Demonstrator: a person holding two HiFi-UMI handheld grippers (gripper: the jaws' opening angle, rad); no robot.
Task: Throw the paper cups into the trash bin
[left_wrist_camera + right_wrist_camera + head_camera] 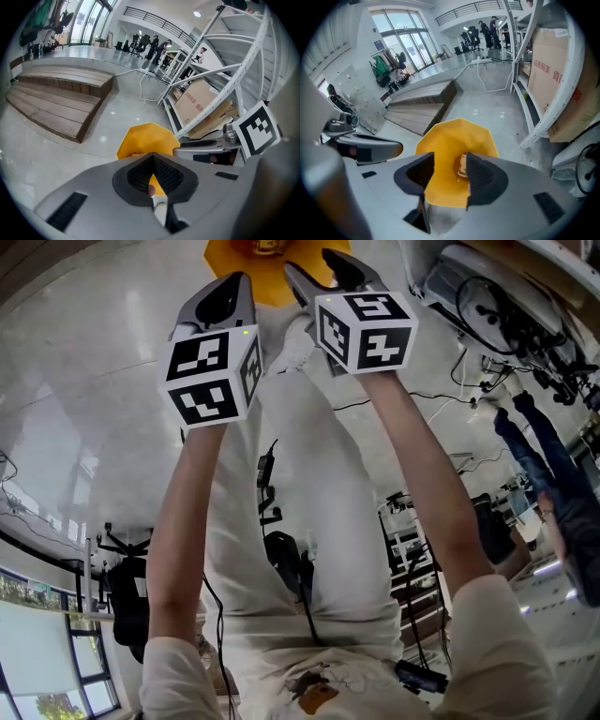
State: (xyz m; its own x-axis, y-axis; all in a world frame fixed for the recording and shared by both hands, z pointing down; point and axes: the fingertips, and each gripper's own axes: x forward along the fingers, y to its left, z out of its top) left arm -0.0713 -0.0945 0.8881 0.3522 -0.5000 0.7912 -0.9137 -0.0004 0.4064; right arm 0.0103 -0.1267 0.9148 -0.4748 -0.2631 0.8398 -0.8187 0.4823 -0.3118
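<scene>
A yellow trash bin point(246, 276) stands on the pale floor right below both grippers. In the right gripper view a paper cup point(462, 166) lies at the bottom of the bin point(454, 140). My right gripper point(450, 171) hangs over the bin's mouth, open, with nothing between its pads. My left gripper point(152, 161) is beside it on the left, shut with its pads together and holding nothing; the bin point(145, 138) shows just beyond its tips. In the head view the left gripper point(225, 298) and right gripper point(323, 273) are side by side at the top.
Low wooden steps point(56, 103) lie to the left. A white metal rack point(543, 70) with cardboard boxes point(201, 103) stands close on the right of the bin. Cables and equipment point(497, 315) lie on the floor to the right. People stand far off.
</scene>
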